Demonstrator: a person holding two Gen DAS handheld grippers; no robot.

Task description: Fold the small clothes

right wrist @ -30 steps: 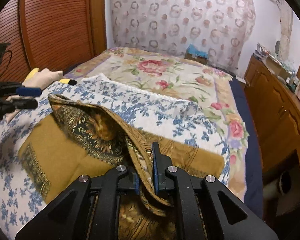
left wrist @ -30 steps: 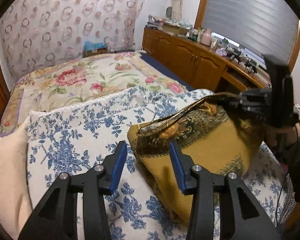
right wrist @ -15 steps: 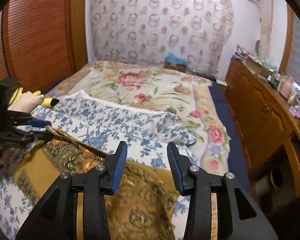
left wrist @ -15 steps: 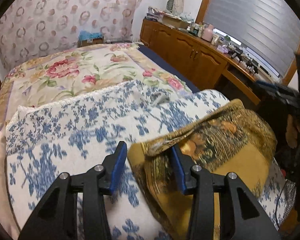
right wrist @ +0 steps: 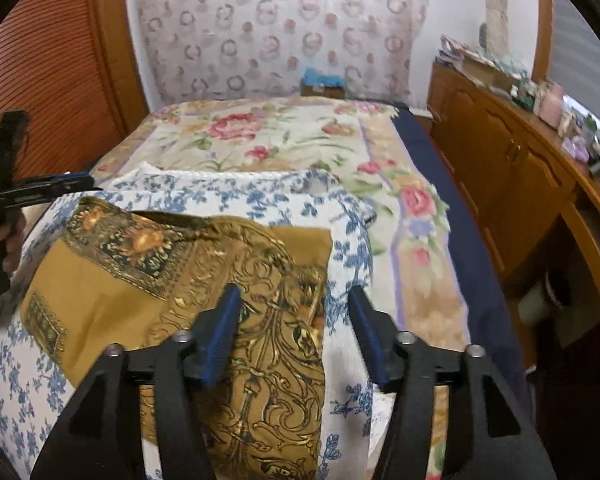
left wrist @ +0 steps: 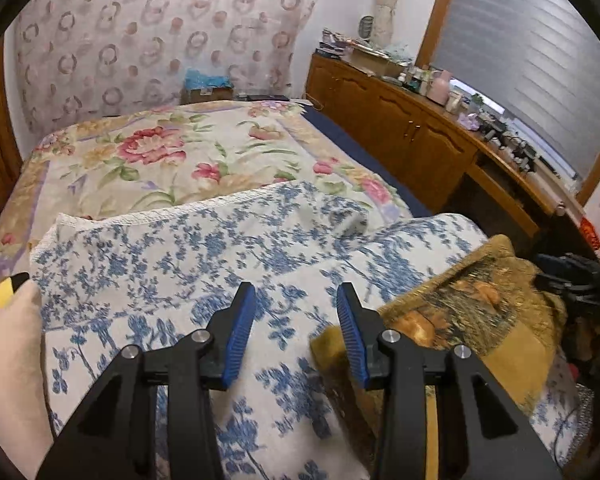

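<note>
A mustard-gold patterned cloth (right wrist: 112,280) lies folded on a blue-flowered white blanket (left wrist: 172,264) spread over the bed. My right gripper (right wrist: 294,320) hovers over the cloth's right edge. Its jaws are opening, and the pads press on nothing. In the left wrist view the cloth (left wrist: 472,320) lies to the right, just past the right finger. My left gripper (left wrist: 296,320) stands open above bare blanket with nothing between its fingers. Each gripper also shows in the other's view: the right gripper (left wrist: 572,276) at the far right, the left gripper (right wrist: 40,188) at the far left.
A flowered bedspread (left wrist: 160,160) covers the far half of the bed. A wooden cabinet (left wrist: 412,132) with a cluttered top runs along the right under the window. A cream pillow (left wrist: 8,360) lies at the left, and a slatted wooden door (right wrist: 52,60) stands beyond it.
The right gripper has let go of the cloth edge it pinched, and its jaws have spread. The lifted flap now lies flat. The left gripper has slid left off the cloth onto the blanket.
</note>
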